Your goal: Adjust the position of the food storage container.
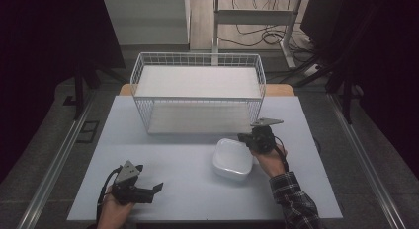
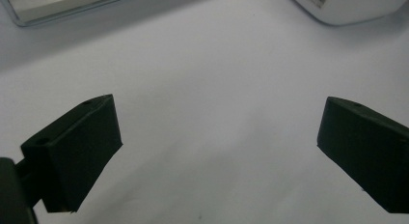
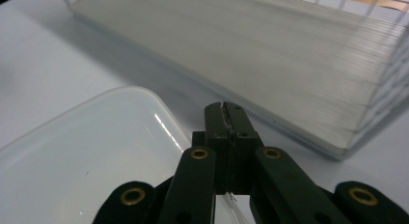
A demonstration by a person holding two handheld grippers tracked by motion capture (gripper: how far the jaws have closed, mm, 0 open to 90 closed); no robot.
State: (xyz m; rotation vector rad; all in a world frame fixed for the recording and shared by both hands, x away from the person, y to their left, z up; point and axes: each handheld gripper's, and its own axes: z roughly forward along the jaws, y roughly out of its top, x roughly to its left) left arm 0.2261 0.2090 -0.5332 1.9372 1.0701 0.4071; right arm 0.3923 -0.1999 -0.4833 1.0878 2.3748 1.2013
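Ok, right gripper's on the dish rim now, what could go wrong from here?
The right gripper pinches only the thin rim of the white dish, so it may slip or tip when lifted. The wire basket stands close behind; a swing could knock the dish against it. The left gripper is open, giving no support.

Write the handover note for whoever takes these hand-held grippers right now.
Right hand-held gripper: jaws shut on the rim of the white container, at its right edge.
Left hand-held gripper: jaws wide open, holding nothing, low over the bare table at front left.
The container rests on the table just in front of the white wire basket, which has nothing in it.
Done: rim gripped.
Left, probably: lift the container and set it in the basket; the rim grip looks thin, so move gently.
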